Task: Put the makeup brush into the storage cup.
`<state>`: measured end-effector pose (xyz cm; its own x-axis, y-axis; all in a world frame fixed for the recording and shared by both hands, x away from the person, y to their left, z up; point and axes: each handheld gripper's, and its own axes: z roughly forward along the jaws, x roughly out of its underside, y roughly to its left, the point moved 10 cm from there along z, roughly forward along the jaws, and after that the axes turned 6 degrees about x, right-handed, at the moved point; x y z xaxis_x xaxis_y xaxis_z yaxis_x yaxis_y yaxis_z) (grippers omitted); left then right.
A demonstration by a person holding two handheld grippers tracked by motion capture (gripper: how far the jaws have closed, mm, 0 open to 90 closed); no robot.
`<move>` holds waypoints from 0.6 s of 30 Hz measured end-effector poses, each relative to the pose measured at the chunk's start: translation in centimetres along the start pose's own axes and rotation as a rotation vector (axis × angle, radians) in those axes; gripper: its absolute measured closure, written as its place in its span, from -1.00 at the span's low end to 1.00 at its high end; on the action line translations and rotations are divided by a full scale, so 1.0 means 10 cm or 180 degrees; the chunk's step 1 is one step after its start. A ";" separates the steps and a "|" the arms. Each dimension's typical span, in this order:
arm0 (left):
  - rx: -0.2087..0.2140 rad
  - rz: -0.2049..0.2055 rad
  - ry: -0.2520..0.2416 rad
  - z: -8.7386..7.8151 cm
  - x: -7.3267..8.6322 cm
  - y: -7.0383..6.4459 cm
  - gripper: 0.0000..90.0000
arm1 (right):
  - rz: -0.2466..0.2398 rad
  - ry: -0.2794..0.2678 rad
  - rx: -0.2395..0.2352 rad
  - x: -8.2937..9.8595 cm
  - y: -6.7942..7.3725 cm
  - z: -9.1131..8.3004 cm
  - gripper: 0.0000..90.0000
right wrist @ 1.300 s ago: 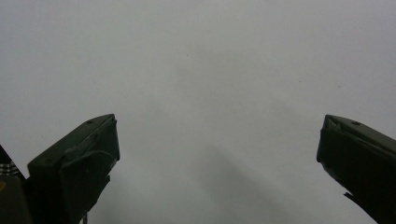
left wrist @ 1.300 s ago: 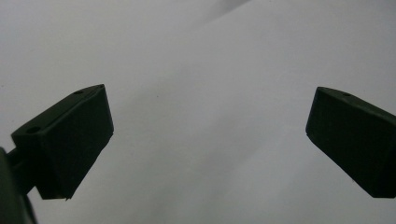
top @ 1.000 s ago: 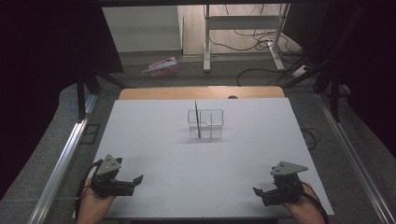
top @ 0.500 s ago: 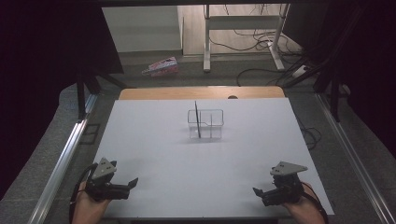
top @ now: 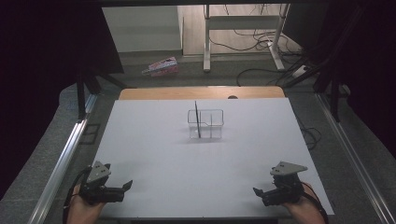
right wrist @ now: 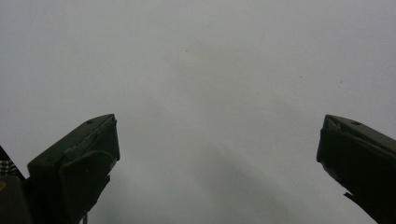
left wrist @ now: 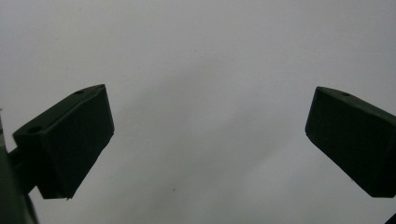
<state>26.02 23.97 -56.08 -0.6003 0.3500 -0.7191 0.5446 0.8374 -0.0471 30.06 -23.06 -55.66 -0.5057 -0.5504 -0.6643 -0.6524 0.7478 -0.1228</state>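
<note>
Left tongs [top: 122,187]: drawn back to the near-left corner of the table [top: 154,140], wide, empty; right tongs [top: 258,191]: unmoved, wide, empty; clear box [top: 206,124] with upright rod [top: 197,119]: mid-table, untouched, nothing begun.

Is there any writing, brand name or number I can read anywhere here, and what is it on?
No text can be read.
Pink package on the floor beyond the table: it has printing, too small and blurred to read.
Clear box and the dark stick standing in it: no label seen.
White table: blank.
Left tongs and right tongs: no markings seen.
</note>
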 end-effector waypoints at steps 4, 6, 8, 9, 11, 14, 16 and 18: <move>-0.0030 -0.0013 0.0017 -0.01 0.04 0.02 -0.96 | -0.0004 0.0004 0.0001 0.00 0.00 0.00 -1.00; -0.0042 -0.0014 0.0029 -0.01 0.06 0.03 -0.96 | -0.0005 0.0006 -0.0001 0.00 0.00 0.00 -1.00; -0.0058 -0.0007 0.0049 -0.01 0.08 0.03 -0.96 | 0.0001 0.0014 -0.0007 0.01 0.00 0.00 -1.00; -0.0066 -0.0009 0.0061 -0.01 0.09 0.03 -0.96 | 0.0005 0.0012 -0.0008 0.01 0.00 0.01 -1.00; -0.0079 -0.0004 0.0087 0.00 0.11 0.04 -0.96 | 0.0005 0.0015 -0.0010 0.01 0.00 0.01 -1.00; -0.0084 -0.0030 0.0125 0.00 0.15 0.05 -0.97 | 0.0003 0.0020 -0.0008 0.01 0.00 0.01 -1.00; -0.0075 -0.0057 0.0147 0.01 0.18 0.05 -0.97 | -0.0004 0.0029 -0.0008 0.01 0.00 0.01 -1.00; -0.0072 -0.0080 0.0168 0.01 0.20 0.05 -0.97 | -0.0004 0.0030 -0.0005 0.02 0.00 0.01 -1.00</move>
<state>25.19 25.06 -57.65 -0.6441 0.3499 -0.6802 0.5159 0.8553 -0.0485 30.01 -23.08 -55.86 -0.5102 -0.5548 -0.6572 -0.6540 0.7465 -0.1224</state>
